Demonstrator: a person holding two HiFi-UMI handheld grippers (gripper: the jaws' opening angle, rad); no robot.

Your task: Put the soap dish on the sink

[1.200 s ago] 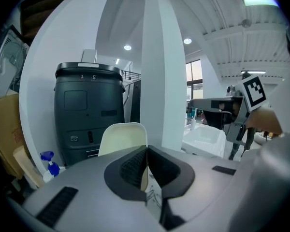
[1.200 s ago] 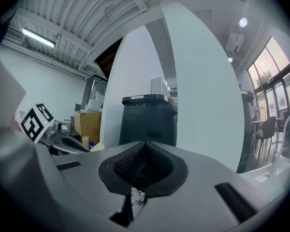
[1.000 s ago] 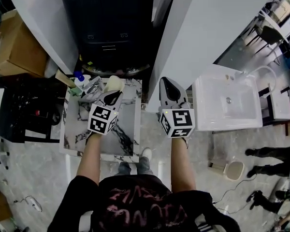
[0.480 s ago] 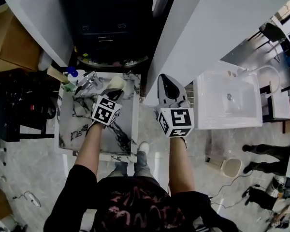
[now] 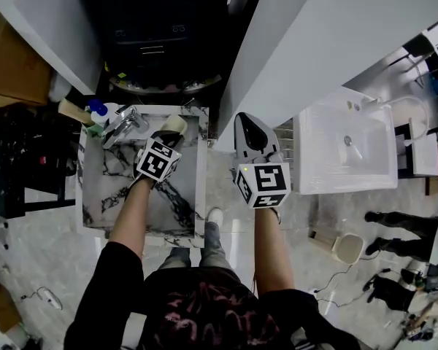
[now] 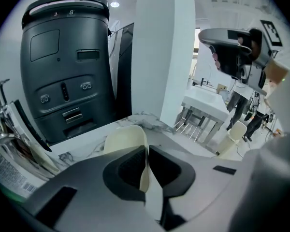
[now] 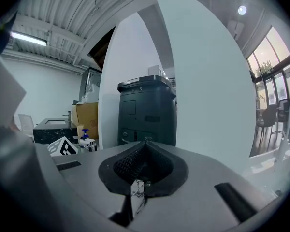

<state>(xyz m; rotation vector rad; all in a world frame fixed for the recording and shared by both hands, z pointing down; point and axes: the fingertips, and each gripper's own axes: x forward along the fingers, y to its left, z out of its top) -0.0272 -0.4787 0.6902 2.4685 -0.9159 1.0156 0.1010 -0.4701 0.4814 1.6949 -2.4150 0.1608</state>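
A cream soap dish [image 5: 176,123] is at the back right of the marble sink top [image 5: 109,188]. My left gripper [image 5: 167,138] is shut on its near rim. In the left gripper view the dish [image 6: 124,138] stands out ahead of the shut jaws, low over the marble [image 6: 94,140]. I cannot tell whether it touches the marble. My right gripper [image 5: 249,132] hangs in the air to the right of the marble top, beside the white pillar. It is shut [image 7: 144,166] with nothing in it.
A chrome faucet [image 5: 121,122] and a blue-capped bottle [image 5: 98,110] stand at the marble top's back left. A black machine [image 5: 157,42] sits behind it, and a white pillar [image 5: 314,35] rises to the right. A white basin [image 5: 343,152] lies further right.
The head view has drifted a little. The left gripper has kept hold of the dish and edged slightly toward the back of the marble top. The right gripper has hardly moved.
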